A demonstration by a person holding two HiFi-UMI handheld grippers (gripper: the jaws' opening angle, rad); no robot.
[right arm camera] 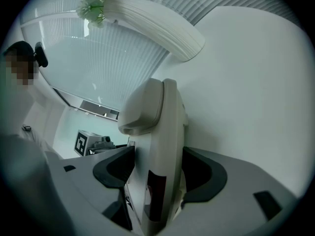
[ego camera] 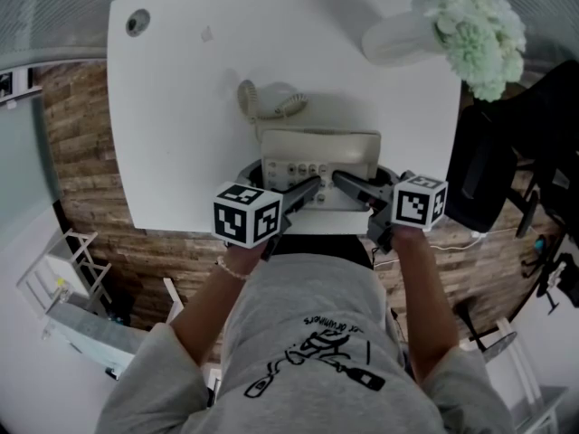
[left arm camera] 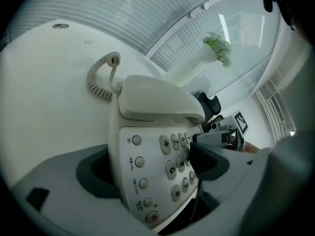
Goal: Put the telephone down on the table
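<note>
The cream telephone (ego camera: 318, 152) sits at the table's near edge, handset (left arm camera: 157, 100) on its cradle and coiled cord (ego camera: 271, 102) trailing behind. I cannot tell whether its base rests fully on the table (ego camera: 181, 107). My left gripper (ego camera: 303, 193) reaches in from the near left and stands open. One jaw is beside the base's edge and the other over the keypad (left arm camera: 174, 168). My right gripper (ego camera: 353, 186) comes from the near right and is shut on the telephone's (right arm camera: 165, 146) side, with a pad against each face.
A white ribbed vase (ego camera: 398, 39) with pale green flowers (ego camera: 475, 30) stands at the table's far right. A cable hole (ego camera: 137, 22) is at the far left corner. A black chair (ego camera: 507, 152) stands right of the table, over wood flooring (ego camera: 81, 143).
</note>
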